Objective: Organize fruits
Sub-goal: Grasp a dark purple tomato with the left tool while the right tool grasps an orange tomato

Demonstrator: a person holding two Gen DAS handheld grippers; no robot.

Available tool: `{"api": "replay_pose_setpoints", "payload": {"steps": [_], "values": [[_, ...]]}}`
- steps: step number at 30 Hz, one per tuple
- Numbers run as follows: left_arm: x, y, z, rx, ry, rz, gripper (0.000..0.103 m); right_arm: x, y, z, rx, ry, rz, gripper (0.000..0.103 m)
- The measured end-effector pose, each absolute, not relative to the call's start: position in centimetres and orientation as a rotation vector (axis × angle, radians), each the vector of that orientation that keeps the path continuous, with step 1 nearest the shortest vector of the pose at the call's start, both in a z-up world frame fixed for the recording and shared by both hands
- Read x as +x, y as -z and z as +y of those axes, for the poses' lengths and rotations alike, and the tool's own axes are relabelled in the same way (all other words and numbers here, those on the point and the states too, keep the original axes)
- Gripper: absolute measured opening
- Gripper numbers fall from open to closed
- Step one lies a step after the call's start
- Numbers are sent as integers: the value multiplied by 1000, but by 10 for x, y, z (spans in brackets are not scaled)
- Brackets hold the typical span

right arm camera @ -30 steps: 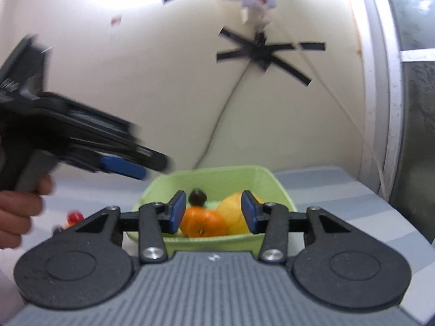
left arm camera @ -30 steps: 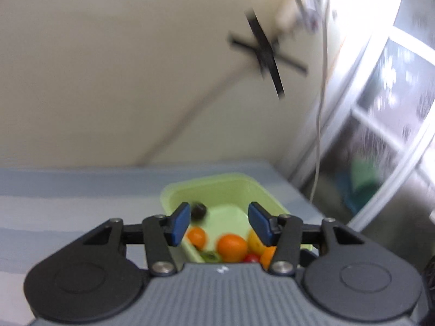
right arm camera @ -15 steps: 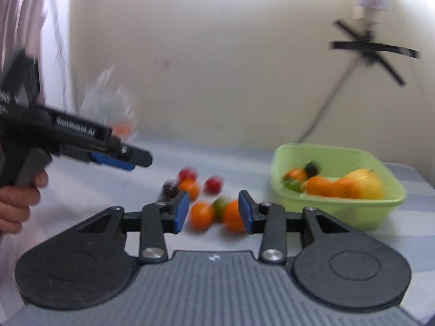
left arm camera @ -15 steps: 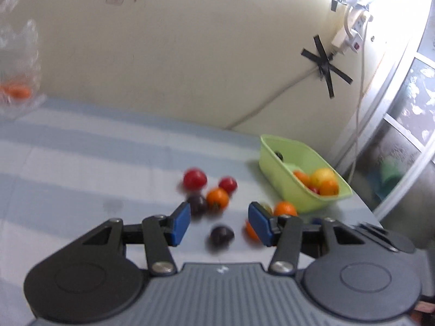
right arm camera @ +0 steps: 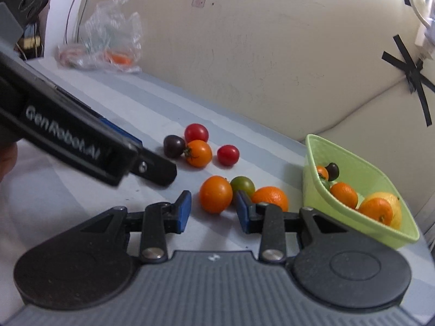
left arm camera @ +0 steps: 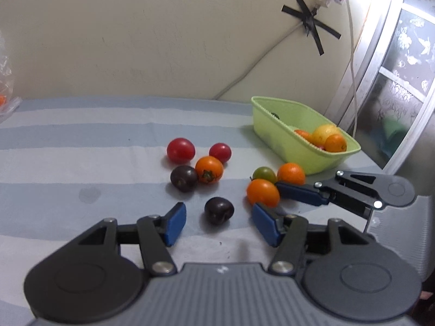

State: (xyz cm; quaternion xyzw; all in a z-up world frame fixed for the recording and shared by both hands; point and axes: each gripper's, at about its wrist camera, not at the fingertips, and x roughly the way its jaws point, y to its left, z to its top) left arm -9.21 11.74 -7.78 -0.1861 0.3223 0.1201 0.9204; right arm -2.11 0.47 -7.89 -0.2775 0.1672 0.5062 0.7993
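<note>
Loose fruit lies on a striped cloth. My left gripper (left arm camera: pixel 220 225) hangs low over a dark tomato (left arm camera: pixel 218 210), which sits between the fingertips with gaps on both sides. Its jaws are opening. My right gripper (right arm camera: pixel 213 213) has an orange tomato (right arm camera: pixel 216 194) just between its tips. Its jaws are closing, and a sliver of cloth still shows by the left pad. In the left wrist view one right finger (left arm camera: pixel 299 194) reaches that orange tomato (left arm camera: pixel 263 192). The green bowl (left arm camera: pixel 274 135) (right arm camera: pixel 364 168) holds mandarins, a lemon and a dark fruit.
A green tomato (right arm camera: pixel 242 186) and a mandarin (right arm camera: pixel 270 197) lie just behind the right fingers. Two red tomatoes (left arm camera: pixel 180 150) (left arm camera: pixel 220 152), an orange one (left arm camera: pixel 209 169) and a dark one (left arm camera: pixel 184 178) cluster farther back. A plastic bag (right arm camera: pixel 108 43) lies far left. The table edge runs right of the bowl.
Both views have swung from the bowl to the loose fruit, and both grippers have come down close to the cloth. The right jaws have narrowed; the left jaws have widened a little.
</note>
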Motion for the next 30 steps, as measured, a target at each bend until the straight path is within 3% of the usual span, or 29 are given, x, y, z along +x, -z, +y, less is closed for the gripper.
{"api": "replay_pose_setpoints", "payload": {"steps": [2,5,7,19,30], "values": [[-90,81,119,-387,-253,668,50,-23,78,2,-597,-1081,350,29],[-87,82,115,-366,-262,669,32,-28,77,-8,-570,-1064,330,28],[-87,82,113,-358,-262,674,26,-30,75,-18,-535,-1058,347,28],[-134,69,44,-339,-170,639,26,-69,66,-122,-259,-1009,489,28],[-166,85,-17,-213,-230,689,30,-95,82,-148,-238,-973,520,30]]}}
